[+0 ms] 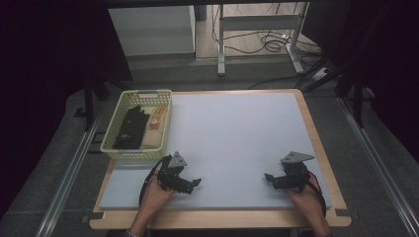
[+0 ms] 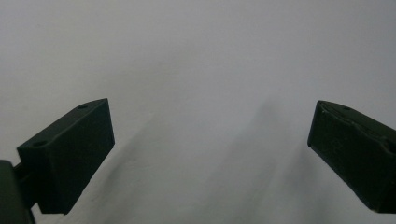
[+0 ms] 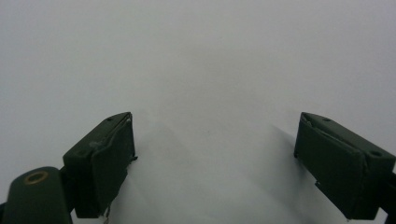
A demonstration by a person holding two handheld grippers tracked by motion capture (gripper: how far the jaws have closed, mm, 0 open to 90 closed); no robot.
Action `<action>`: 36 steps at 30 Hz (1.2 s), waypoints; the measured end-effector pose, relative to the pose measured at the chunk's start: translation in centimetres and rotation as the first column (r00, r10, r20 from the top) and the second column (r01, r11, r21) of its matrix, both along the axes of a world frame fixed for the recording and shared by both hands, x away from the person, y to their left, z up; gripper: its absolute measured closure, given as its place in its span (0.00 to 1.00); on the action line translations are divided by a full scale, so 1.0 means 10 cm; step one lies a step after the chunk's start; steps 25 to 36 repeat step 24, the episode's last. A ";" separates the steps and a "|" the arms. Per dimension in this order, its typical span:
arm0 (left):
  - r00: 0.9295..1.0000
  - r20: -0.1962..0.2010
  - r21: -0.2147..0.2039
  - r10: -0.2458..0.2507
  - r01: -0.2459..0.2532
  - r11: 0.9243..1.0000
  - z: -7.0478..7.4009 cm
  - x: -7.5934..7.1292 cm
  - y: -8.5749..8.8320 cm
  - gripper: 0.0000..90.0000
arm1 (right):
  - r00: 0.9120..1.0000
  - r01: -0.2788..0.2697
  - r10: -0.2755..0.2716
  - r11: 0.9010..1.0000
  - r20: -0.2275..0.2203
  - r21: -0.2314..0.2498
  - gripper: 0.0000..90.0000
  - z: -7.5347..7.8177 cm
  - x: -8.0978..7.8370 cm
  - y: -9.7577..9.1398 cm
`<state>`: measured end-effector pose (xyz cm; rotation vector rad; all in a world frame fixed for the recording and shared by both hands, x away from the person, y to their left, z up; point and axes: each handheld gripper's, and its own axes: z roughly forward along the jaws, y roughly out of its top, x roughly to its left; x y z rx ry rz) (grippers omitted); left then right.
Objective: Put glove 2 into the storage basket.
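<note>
My left gripper (image 1: 196, 182) rests low over the pale grey mat (image 1: 232, 143) near its front left, held by a hand. In the left gripper view its jaws stand wide apart (image 2: 210, 140) with only bare mat between them. My right gripper (image 1: 268, 176) sits near the front right of the mat, held by the other hand. In the right gripper view its jaws are also spread wide (image 3: 215, 140) over bare mat, holding nothing. A yellow-green basket (image 1: 118, 148) at the mat's left holds a black item (image 1: 129, 129) and an orange-and-tan item (image 1: 156, 122).
The mat lies on a wooden board (image 1: 316, 143) with a narrow rim showing at the right and front. Metal rails (image 1: 69, 173) run along both sides. Beyond the board stand a table frame (image 1: 221, 44) and loose cables (image 1: 272, 44) on the floor.
</note>
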<state>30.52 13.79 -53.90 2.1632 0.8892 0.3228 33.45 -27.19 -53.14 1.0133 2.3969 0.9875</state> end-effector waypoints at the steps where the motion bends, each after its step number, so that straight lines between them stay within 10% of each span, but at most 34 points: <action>1: 1.000 0.000 0.000 0.000 0.000 1.000 0.00 0.00 0.00 0.01 | 1.000 0.000 0.000 1.000 0.000 0.000 0.13 0.00 0.00 0.00; 36: 1.000 -0.030 0.055 -0.006 0.007 0.998 -0.10 0.00 -0.07 0.00 | 1.000 0.000 0.000 1.000 0.001 0.000 0.13 0.00 0.00 0.00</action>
